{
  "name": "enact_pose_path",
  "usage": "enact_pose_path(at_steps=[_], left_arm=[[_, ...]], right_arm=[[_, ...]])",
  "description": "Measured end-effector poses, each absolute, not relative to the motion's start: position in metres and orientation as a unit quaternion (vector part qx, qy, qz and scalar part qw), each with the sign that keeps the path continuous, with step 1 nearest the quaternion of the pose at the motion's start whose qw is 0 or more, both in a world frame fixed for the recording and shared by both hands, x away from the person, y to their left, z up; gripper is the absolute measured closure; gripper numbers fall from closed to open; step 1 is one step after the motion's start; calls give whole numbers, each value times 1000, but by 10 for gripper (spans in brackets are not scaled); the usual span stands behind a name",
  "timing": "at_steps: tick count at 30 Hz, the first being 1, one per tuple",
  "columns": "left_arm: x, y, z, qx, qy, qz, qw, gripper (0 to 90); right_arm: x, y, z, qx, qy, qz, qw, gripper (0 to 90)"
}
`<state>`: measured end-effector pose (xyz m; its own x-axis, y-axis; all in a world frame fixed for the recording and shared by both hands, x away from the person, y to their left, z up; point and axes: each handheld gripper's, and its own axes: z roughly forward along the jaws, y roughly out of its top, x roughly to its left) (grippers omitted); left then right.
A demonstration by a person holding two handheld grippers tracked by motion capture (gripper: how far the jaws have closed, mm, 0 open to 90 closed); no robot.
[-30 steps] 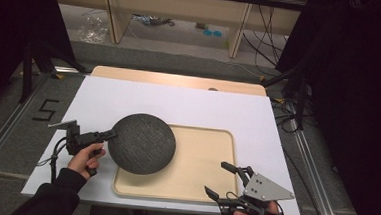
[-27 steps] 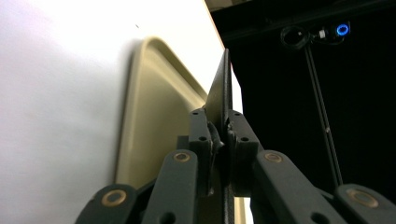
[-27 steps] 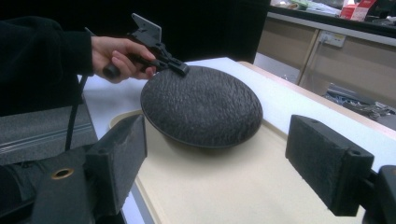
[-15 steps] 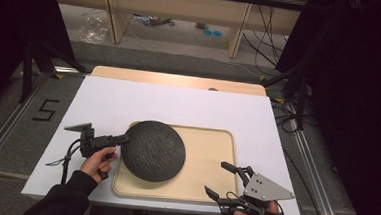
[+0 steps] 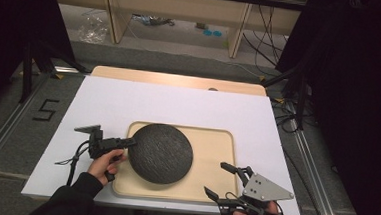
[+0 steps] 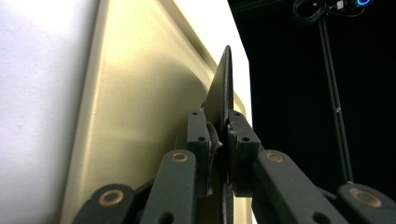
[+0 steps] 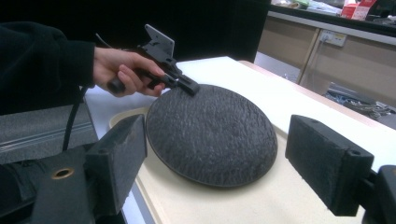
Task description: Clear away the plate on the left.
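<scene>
- White table [image 5: 143, 102]: it carries the beige tray, which sits at its near middle edge.
- Beige tray [image 5: 214, 154]: a shallow rectangular tray with a raised rim; everything below is placed against it.
- Round dark textured plate [image 5: 160, 153]: it lies over the tray's left half, its left edge reaching past the tray's left rim. In the right gripper view its near edge rests on the tray floor, while the far edge is raised.
- Left gripper [image 5: 130, 143]: held by the left hand [image 5: 105, 161] just outside the tray's left rim. Its 2 jaws are pinching the plate's left edge, the thin rim clamped between them in the left gripper view.
- Right gripper [image 5: 227, 180]: at the tray's near right corner, its 2 jaws spread wide with nothing between them, well apart from the plate.
</scene>
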<state>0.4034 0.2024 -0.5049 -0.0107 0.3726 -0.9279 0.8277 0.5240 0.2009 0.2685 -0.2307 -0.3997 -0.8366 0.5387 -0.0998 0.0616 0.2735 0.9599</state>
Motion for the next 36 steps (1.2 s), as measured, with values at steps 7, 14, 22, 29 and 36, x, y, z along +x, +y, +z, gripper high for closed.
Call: enact_pose_path(at_steps=[7, 14, 22, 29, 36], left_arm=[[404, 192, -507, 460, 679, -223, 527, 821], [403, 180, -511, 474, 676, -229, 515, 796], [404, 172, -517, 482, 669, -233, 516, 783], [405, 167, -519, 482, 669, -247, 509, 758], [405, 165, -522, 487, 666, -244, 510, 718]], right_arm=[[269, -231, -400, 195, 772, 568, 209, 218], [268, -231, -400, 195, 771, 569, 210, 218], [268, -231, -400, 196, 773, 564, 214, 218], [268, -231, -400, 195, 774, 563, 214, 218], [268, -231, -399, 194, 773, 566, 210, 218]])
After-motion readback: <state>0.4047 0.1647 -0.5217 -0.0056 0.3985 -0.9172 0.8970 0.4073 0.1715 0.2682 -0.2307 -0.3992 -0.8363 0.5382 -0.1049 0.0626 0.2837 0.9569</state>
